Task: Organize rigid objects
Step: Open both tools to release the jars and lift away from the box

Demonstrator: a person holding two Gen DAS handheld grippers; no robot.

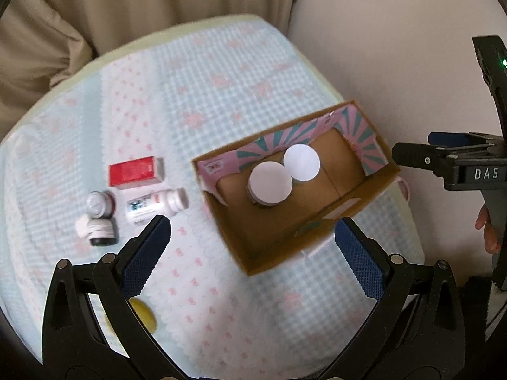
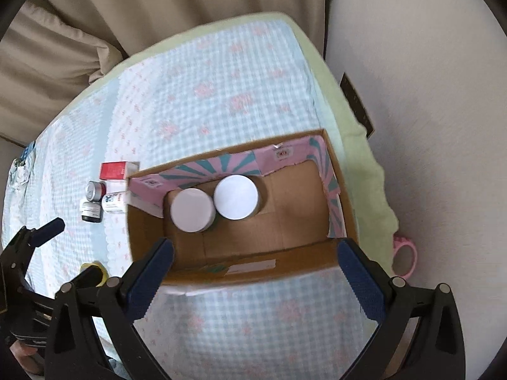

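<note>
An open cardboard box stands on the blue checked cloth and holds two white-lidded jars, upright side by side. Left of the box lie a red carton, a white pill bottle on its side, a grey-capped jar and a dark bottle. My left gripper is open and empty, hovering above the box's near corner. My right gripper is open and empty above the box's near wall.
A yellow object lies on the cloth near the left gripper. A pink ring sits at the cloth's right edge. Beige curtains hang behind the table, and a pale wall is on the right.
</note>
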